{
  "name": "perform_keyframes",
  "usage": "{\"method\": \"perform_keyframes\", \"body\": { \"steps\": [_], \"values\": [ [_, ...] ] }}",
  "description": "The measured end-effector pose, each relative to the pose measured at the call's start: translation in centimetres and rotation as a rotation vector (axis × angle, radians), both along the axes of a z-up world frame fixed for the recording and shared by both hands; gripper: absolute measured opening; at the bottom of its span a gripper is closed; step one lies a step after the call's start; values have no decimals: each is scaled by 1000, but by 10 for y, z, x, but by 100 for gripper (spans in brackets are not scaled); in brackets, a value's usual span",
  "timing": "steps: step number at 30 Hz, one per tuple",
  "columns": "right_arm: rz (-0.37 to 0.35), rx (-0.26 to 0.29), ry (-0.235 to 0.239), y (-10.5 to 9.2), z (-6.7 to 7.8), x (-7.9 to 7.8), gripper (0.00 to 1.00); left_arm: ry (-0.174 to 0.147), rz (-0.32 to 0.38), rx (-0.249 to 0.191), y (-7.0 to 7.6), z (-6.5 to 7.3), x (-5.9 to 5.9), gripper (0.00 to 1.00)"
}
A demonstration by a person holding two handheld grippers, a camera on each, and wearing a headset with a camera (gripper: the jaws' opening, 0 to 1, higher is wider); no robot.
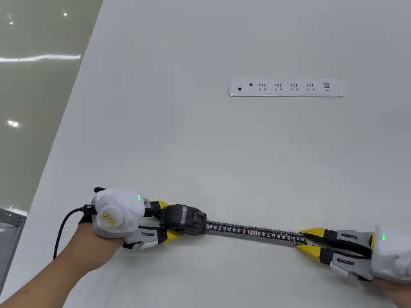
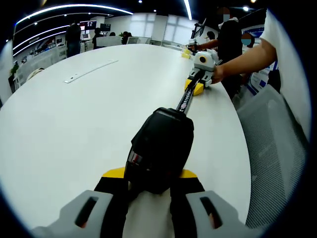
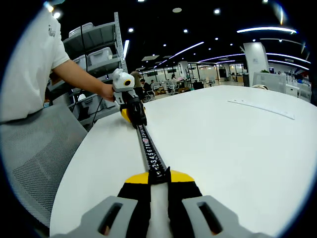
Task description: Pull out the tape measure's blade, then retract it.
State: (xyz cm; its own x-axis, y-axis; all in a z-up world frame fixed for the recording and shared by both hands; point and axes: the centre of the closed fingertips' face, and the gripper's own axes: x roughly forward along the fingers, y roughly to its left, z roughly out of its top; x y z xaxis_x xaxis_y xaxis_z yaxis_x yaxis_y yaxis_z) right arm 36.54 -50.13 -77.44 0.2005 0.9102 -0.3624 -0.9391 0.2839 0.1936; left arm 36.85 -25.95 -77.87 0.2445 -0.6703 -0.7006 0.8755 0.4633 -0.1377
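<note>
A black tape measure case (image 1: 183,219) (image 2: 161,148) lies on the white table (image 1: 225,147), held between the yellow-tipped jaws of my left gripper (image 1: 166,221) (image 2: 148,174). Its blade (image 1: 255,231) (image 3: 150,151) runs out to the right along the tabletop. My right gripper (image 1: 313,246) (image 3: 158,177) is shut on the blade's end. In the left gripper view the blade (image 2: 184,101) stretches away to the right gripper (image 2: 194,88). In the right gripper view the case (image 3: 136,116) sits far up the blade with the left gripper (image 3: 125,101) behind it.
A white power strip (image 1: 286,87) lies further back on the table. The table's left edge drops to a green floor (image 1: 38,77). A mesh chair (image 3: 39,148) stands beside the table. Shelving and people stand in the background.
</note>
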Motion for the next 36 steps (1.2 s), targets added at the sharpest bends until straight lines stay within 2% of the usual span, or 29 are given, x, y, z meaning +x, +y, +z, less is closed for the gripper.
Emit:
{"method": "perform_keyframes", "body": {
  "steps": [36],
  "values": [
    [-39,1,8,-25,0,-2,9,0,1,3,0,0,0,29]
  ]
}}
